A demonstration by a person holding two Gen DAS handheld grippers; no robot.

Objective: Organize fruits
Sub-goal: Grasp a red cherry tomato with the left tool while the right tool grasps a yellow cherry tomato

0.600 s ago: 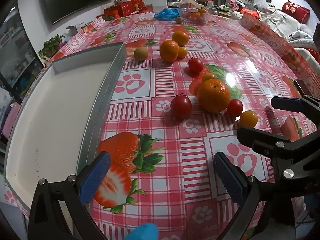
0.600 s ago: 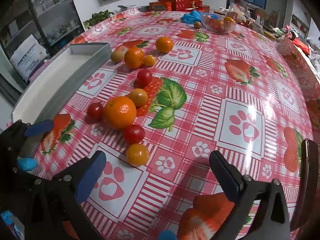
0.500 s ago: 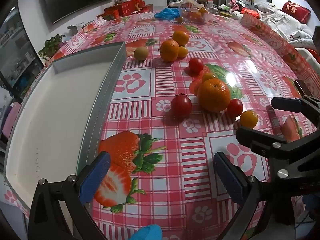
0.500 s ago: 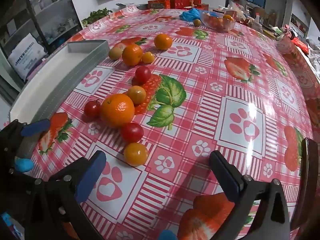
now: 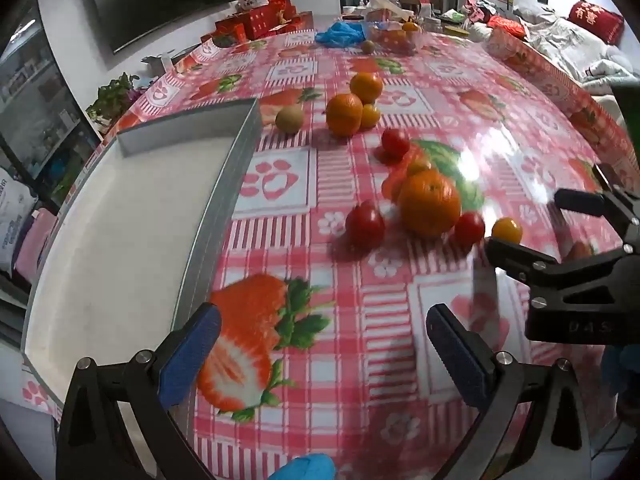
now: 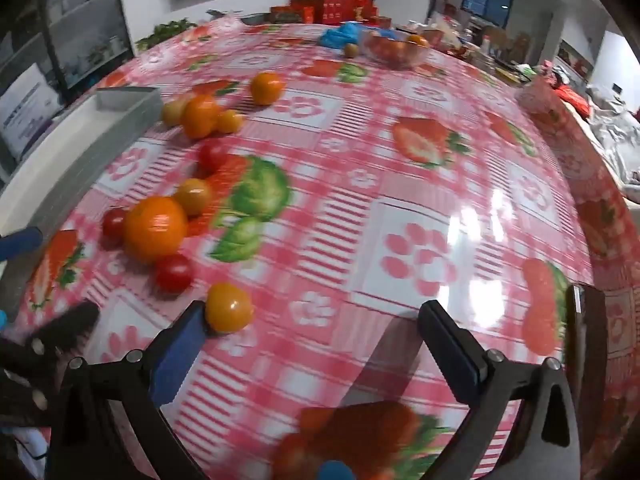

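Note:
Fruits lie loose on the strawberry tablecloth: a big orange (image 5: 430,203) (image 6: 155,228), red tomatoes (image 5: 365,225) (image 6: 173,272), a yellow tomato (image 5: 506,231) (image 6: 228,307), two more oranges (image 5: 344,114) and a kiwi (image 5: 289,119) farther back. A grey tray (image 5: 224,184) with a white floor stands at the left, holding nothing. My left gripper (image 5: 320,344) is open and empty near the tray's near corner. My right gripper (image 6: 312,332) is open and empty; its left finger (image 6: 180,344) is right beside the yellow tomato. It also shows in the left wrist view (image 5: 560,236).
A glass bowl of fruit (image 6: 394,49) and a blue bag (image 6: 340,36) stand at the table's far end with red boxes (image 6: 328,10) behind. The table edge runs along the right (image 6: 600,200).
My right gripper has moved forward and left toward the yellow tomato, which is now at its left finger. The left gripper has barely moved. No fruit has shifted.

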